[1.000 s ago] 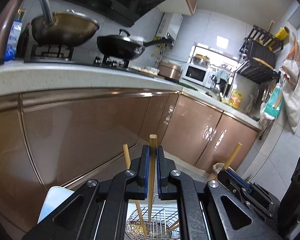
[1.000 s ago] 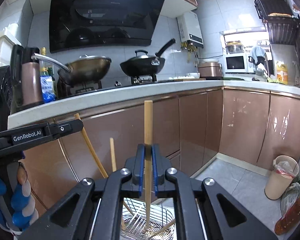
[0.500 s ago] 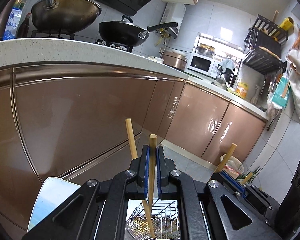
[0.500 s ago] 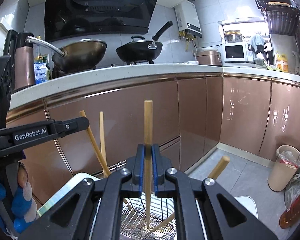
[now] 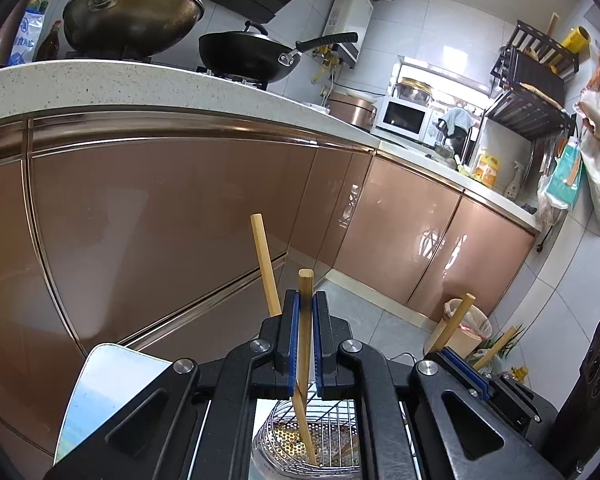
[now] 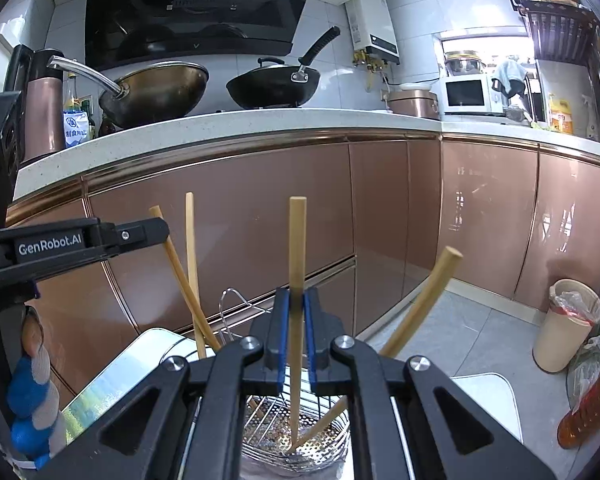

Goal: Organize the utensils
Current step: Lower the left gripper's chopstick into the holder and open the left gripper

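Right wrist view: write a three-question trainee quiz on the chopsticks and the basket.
1. True or false: the right gripper is shut on a wooden chopstick.
2. Where does that chopstick's lower tip reach? A) the black wok B) the round wire-mesh basket C) the beige bin
3. Fill in: the left gripper holds one wooden ____.

Key: 1 true; 2 B; 3 chopstick.

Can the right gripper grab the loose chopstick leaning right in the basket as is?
Probably not yet. The right gripper is shut on its own chopstick, whose tip is down in the basket. The leaning chopstick stands clear beside it, but the jaws must release first.
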The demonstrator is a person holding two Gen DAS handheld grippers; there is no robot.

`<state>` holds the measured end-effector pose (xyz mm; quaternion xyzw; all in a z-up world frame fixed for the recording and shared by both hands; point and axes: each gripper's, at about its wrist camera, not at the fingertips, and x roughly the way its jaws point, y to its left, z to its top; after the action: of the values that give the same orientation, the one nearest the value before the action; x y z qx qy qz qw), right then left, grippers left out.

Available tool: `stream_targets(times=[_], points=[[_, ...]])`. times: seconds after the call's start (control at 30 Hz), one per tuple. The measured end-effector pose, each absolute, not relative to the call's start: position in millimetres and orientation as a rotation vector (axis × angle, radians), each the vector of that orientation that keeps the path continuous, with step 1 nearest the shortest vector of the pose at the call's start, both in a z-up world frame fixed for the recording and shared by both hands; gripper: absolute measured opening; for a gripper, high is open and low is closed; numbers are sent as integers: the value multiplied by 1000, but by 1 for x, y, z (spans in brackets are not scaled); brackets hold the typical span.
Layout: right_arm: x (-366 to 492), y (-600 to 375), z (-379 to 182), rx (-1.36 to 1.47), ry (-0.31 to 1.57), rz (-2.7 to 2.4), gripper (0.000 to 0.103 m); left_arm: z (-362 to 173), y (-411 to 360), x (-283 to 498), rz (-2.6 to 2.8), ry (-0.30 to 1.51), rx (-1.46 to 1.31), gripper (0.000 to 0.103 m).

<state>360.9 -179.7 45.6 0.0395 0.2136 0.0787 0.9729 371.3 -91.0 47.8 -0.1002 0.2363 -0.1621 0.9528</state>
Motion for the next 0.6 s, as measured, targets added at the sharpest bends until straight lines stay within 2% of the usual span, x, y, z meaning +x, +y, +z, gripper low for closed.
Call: stream_targets(times=[0.27,0.37,0.5,0.6], points=[[353,-184,47,92,429,155,8,53,-89,370,-346,479,-201,6],[351,-185,46,99,432,151,8,54,-86,368,-347,478,-205,12],[349,-186,46,102,434,150,8,56,-78,365,-348,471,-223,30],[347,-186,48,103,431,152,8,60,-69,361,-352,452,-247,33]])
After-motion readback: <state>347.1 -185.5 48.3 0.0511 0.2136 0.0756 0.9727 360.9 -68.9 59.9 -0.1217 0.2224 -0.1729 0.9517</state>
